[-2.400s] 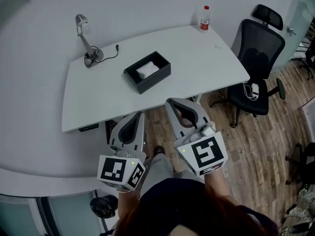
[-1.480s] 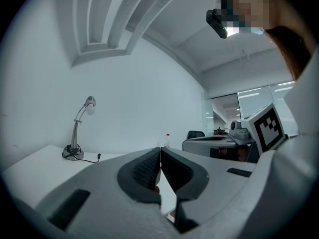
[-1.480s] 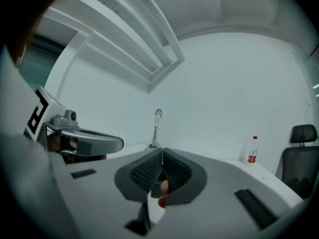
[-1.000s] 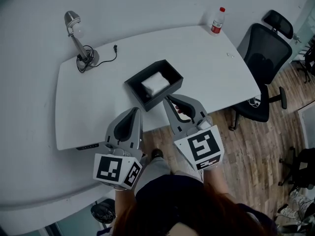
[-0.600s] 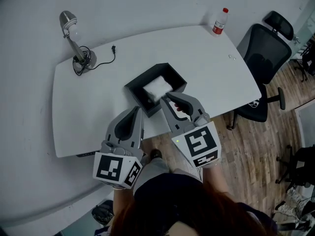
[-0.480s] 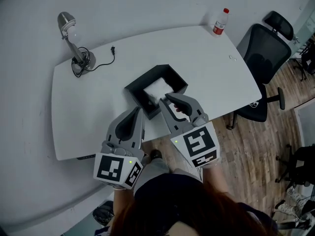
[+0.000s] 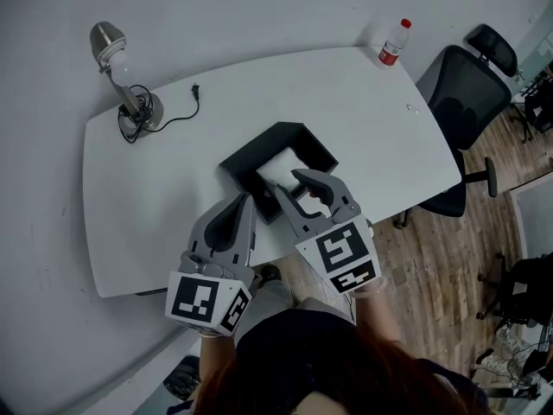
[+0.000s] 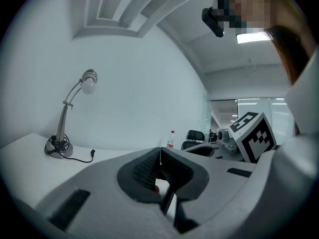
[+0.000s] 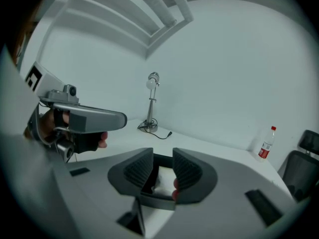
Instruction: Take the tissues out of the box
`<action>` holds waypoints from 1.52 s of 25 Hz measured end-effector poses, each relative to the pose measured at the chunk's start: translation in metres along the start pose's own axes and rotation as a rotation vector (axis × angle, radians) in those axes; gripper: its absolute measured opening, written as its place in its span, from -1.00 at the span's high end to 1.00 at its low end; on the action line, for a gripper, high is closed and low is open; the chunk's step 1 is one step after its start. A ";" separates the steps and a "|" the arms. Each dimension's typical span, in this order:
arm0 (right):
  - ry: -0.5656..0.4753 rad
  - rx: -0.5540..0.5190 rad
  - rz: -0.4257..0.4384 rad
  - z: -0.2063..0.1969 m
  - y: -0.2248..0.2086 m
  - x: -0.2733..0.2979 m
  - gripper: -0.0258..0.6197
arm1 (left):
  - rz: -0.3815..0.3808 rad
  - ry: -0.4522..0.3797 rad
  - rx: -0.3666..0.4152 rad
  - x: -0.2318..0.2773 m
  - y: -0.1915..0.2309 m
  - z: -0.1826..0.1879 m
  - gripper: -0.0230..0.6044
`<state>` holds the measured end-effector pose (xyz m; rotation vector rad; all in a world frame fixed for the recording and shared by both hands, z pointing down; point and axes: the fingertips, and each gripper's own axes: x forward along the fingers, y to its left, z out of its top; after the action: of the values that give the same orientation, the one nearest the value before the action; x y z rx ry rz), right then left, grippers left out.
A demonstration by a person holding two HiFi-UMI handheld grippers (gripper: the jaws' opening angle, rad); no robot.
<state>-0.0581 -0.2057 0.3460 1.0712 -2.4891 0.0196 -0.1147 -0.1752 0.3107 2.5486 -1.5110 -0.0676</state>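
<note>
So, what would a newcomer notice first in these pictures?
A black box holding white tissues sits in the middle of the table. The right gripper hovers at its near edge, jaws opening, nothing gripped; the left gripper, shut, hangs further left. A desk lamp stands at the far left corner.

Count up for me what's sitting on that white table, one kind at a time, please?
Desk lamp: 1
Black box: 1
Stack of white tissues, inside the box: 1
Bottle with a red cap: 1
Total: 4 things on the table
</note>
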 end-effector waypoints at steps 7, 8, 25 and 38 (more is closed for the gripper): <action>0.097 -0.003 0.013 -0.019 -0.001 0.026 0.36 | -0.005 0.036 -0.042 0.011 0.019 -0.015 0.86; 0.114 -0.006 0.012 -0.023 -0.002 0.030 0.35 | -0.005 0.040 -0.048 0.013 0.022 -0.017 0.86; 0.395 -0.034 0.049 -0.074 -0.010 0.071 0.15 | -0.019 0.096 -0.121 0.036 0.049 -0.041 0.86; 0.595 -0.042 0.055 -0.097 -0.010 0.084 0.05 | -0.021 0.109 -0.153 0.042 0.062 -0.048 0.86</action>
<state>-0.0653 -0.2529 0.4656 0.8264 -1.9687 0.2625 -0.1421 -0.2352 0.3706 2.4074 -1.3843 -0.0439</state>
